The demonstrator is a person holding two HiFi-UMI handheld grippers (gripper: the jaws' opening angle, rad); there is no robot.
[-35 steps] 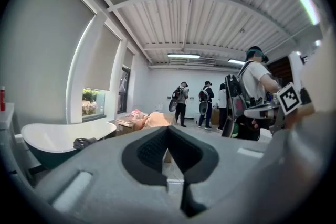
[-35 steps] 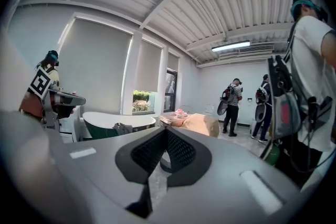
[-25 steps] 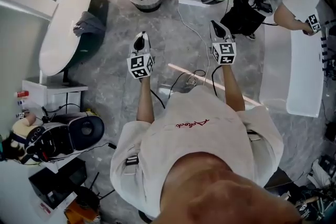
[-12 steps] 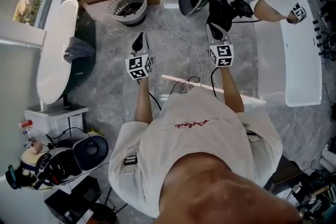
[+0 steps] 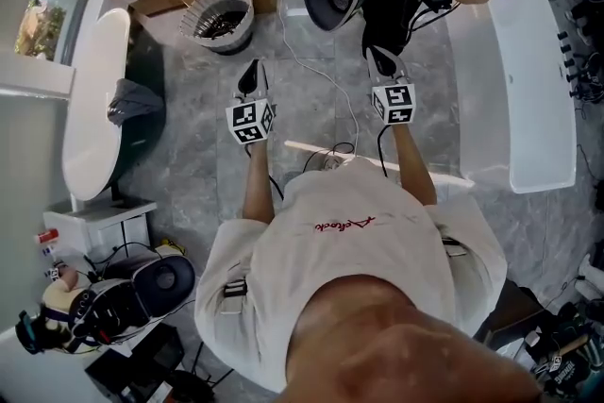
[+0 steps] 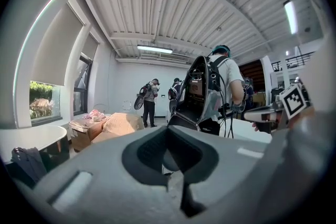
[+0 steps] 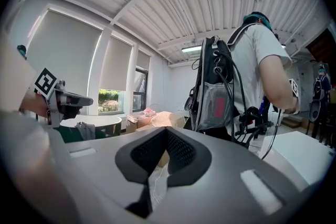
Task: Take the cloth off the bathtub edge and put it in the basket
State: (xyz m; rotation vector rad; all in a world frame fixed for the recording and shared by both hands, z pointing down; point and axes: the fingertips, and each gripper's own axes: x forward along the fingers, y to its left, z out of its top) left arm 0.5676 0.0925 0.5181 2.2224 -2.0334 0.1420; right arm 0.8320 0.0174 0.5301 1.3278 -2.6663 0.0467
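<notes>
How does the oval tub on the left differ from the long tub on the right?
The left tub is oval with a dark green outer wall; the right tub is straight-sided and white all over. The left tub has a grey cloth draped on its edge; the right tub shows none. Both have white rims.

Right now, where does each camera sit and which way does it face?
Head view: on the person's head, facing steeply down; shows own shirt, forearms, left tool, right tool.
Left gripper view: on the left tool, facing level along its shut jaws toward a backpack wearer; right tool at its right edge.
Right gripper view: on the right tool, along its shut jaws; left tool at its left edge.
Shared: all three show the cloth on the bathtub.
</notes>
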